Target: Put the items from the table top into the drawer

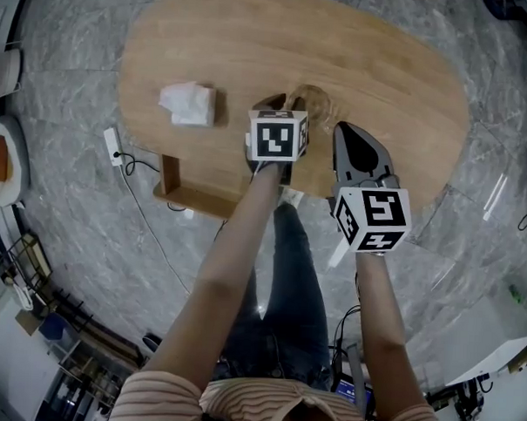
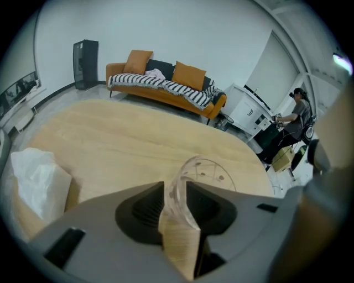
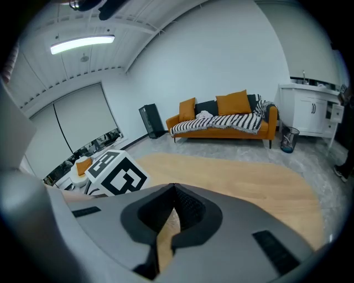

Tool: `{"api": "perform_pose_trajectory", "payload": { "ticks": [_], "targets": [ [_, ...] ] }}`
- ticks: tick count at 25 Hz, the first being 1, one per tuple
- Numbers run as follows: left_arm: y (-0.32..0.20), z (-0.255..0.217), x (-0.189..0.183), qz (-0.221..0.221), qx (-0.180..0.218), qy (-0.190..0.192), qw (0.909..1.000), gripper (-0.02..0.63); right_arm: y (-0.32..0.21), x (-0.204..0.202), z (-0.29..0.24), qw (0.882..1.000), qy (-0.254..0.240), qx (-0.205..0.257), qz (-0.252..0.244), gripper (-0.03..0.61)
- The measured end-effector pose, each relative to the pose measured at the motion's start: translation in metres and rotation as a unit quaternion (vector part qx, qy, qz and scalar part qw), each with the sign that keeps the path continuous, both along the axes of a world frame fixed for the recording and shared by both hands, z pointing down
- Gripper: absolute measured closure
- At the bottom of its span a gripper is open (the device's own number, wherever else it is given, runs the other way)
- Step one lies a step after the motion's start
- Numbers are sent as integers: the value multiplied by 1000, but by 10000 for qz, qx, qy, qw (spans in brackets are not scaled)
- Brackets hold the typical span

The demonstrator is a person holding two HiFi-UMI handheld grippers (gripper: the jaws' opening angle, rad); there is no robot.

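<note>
The clear cup (image 1: 315, 103) stands upright near the front edge of the worktop (image 1: 382, 80), its rim pinched in the left gripper (image 1: 284, 103). A crumpled white tissue (image 1: 190, 103) lies well to its left. The wooden drawer (image 1: 187, 193) is pulled open below that edge, under the tissue.

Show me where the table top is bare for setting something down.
Bare: the whole far half of the table, and its right end past the glass. A narrower strip lies between the tissue and the glass. Crowded: the near edge, where the left tongs grip the glass and the right tongs hover shut beside them.
</note>
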State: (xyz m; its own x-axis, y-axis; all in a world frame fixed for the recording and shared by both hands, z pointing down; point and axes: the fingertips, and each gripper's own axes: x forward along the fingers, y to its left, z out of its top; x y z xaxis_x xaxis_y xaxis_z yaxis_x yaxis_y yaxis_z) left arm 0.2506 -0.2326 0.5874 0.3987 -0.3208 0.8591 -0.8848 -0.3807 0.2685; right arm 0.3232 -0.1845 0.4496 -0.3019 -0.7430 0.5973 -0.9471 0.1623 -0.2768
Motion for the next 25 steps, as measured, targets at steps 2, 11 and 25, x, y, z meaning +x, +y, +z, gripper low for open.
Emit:
{"api": "perform_pose_trajectory", "payload": {
  "ticks": [2, 11, 25],
  "targets": [
    [1, 4, 0, 44, -3, -79, 10000, 491, -3, 1, 6, 10000, -2, -82, -13, 578],
    [-5, 10, 2, -106, 67, -368, 9992, 552, -2, 1, 21, 9994, -64, -349, 20, 578],
    [2, 4, -8, -231, 75, -333, 9992, 575, 3, -5, 17, 9991, -72, -413, 25, 578]
  ]
}}
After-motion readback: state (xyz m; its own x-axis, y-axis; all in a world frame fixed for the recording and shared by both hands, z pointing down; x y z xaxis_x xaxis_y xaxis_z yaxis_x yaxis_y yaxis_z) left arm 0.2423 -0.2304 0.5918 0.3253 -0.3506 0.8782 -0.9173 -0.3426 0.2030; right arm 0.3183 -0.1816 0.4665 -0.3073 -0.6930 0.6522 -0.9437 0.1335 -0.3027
